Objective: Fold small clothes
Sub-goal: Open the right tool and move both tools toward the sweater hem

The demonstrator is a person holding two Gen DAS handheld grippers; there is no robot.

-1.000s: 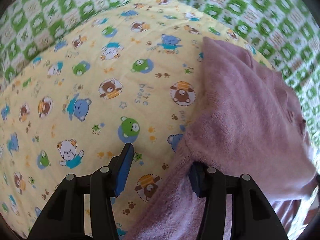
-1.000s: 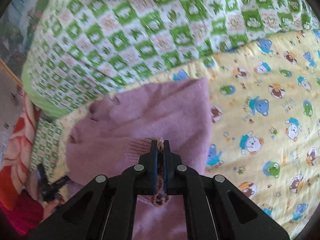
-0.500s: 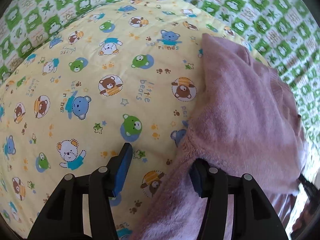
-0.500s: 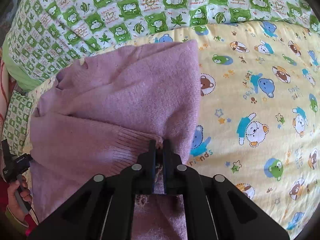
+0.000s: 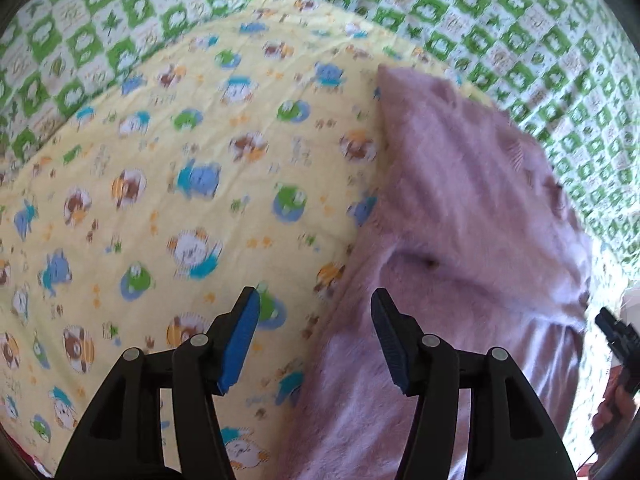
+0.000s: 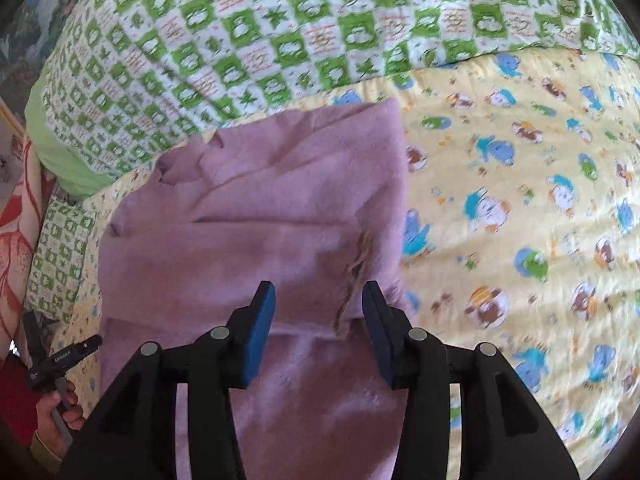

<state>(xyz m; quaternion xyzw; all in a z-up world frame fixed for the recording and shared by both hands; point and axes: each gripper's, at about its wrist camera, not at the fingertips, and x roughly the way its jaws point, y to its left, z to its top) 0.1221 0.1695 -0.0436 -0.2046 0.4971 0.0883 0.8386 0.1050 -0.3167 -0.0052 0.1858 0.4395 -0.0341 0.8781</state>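
A mauve knitted garment [image 5: 472,208] lies folded over on a yellow bear-print blanket [image 5: 168,184]. It also shows in the right wrist view [image 6: 256,232], with a frayed brownish edge [image 6: 360,264] on top. My left gripper [image 5: 316,340] is open and empty above the garment's left edge. My right gripper [image 6: 318,332] is open and empty just above the garment, its right finger beside the frayed edge.
A green-and-white checked quilt [image 6: 280,40] lies beyond the blanket [image 6: 520,216]. The other gripper and the hand holding it show at the right edge of the left view [image 5: 618,344] and the lower left of the right view [image 6: 56,364]. A red-patterned cloth [image 6: 16,240] lies at far left.
My right gripper has opened and let go of the garment's edge, which now lies on the folded garment. My left gripper stayed open and has lifted back a little.
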